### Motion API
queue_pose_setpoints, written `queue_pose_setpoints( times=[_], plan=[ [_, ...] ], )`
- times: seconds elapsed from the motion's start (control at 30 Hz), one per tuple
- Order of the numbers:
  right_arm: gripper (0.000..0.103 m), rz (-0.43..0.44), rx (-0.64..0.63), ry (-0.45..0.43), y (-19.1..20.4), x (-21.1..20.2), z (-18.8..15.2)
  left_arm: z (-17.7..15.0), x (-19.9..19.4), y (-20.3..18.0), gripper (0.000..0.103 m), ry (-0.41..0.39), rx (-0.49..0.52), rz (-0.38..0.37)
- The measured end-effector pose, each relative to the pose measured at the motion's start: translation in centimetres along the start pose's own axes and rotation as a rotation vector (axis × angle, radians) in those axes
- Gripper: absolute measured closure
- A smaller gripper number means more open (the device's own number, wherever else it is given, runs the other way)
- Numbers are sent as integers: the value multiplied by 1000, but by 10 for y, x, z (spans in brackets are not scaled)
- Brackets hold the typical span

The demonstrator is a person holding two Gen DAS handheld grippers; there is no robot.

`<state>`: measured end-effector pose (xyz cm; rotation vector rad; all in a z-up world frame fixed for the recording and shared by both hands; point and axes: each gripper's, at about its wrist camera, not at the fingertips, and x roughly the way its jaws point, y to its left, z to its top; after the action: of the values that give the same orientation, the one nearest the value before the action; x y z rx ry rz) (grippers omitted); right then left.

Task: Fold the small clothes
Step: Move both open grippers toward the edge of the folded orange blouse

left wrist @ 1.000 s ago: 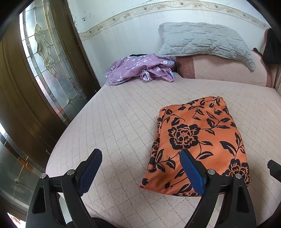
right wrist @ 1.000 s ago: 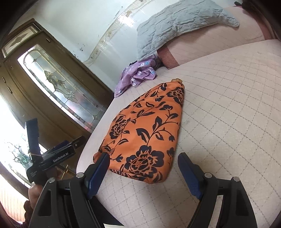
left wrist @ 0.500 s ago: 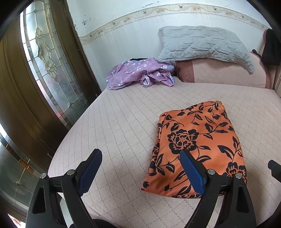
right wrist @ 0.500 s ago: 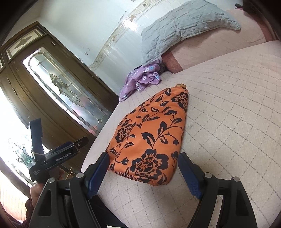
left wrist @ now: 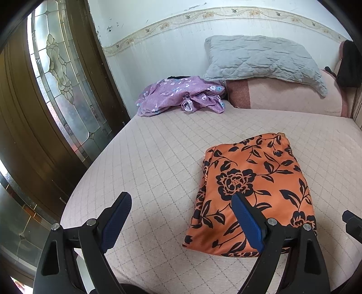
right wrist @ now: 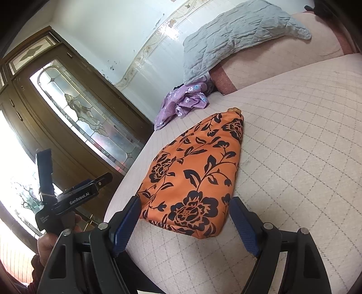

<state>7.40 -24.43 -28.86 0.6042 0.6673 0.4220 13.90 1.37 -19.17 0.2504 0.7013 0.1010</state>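
Though the left gripper (left wrist: pixel 181 221) hangs wide and empty above the bed (left wrist: pixel 158 147), the folded orange floral garment (left wrist: pixel 253 185) lies ahead to its right, long axis running away. From the right wrist, the right gripper (right wrist: pixel 184 222) gapes wide, empty, straddling the garment's near edge, so it is nearer; purple clothes (right wrist: pixel 181 101) wait far back.

This is a bedroom in a home. A wide bed (left wrist: pixel 158 158) with a pale pink quilted cover fills most of the view. At its far edge, a grey quilted pillow (left wrist: pixel 260 56) leans on a pink bolster (left wrist: pixel 282 95) against a white wall with a floral border strip (left wrist: pixel 203 15). Along the left edge of the bed stands a dark wooden door with leaded glass panels (left wrist: pixel 63 74). Clothes lie on the bed: a crumpled purple garment (left wrist: pixel 178 95) at the far left corner and a folded orange floral one (left wrist: pixel 255 187) near the front edge.
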Motion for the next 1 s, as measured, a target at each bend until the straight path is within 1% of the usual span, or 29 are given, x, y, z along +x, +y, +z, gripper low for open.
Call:
queue_pose_setpoints(
  times=[0.23, 0.5, 0.73, 1.0],
  plan=[
    [20, 0, -2, 4, 0, 1, -1, 0, 3, 1, 13, 1, -4, -5],
    [20, -5, 9, 7, 2, 2, 1, -1, 11, 2, 13, 10, -8, -40],
    [20, -40, -30, 3, 14, 4, 12, 0, 24, 3, 13, 6, -1, -69],
    [20, -100, -87, 19, 29, 21, 29, 3, 45, 4, 13, 10, 11, -103]
  ],
)
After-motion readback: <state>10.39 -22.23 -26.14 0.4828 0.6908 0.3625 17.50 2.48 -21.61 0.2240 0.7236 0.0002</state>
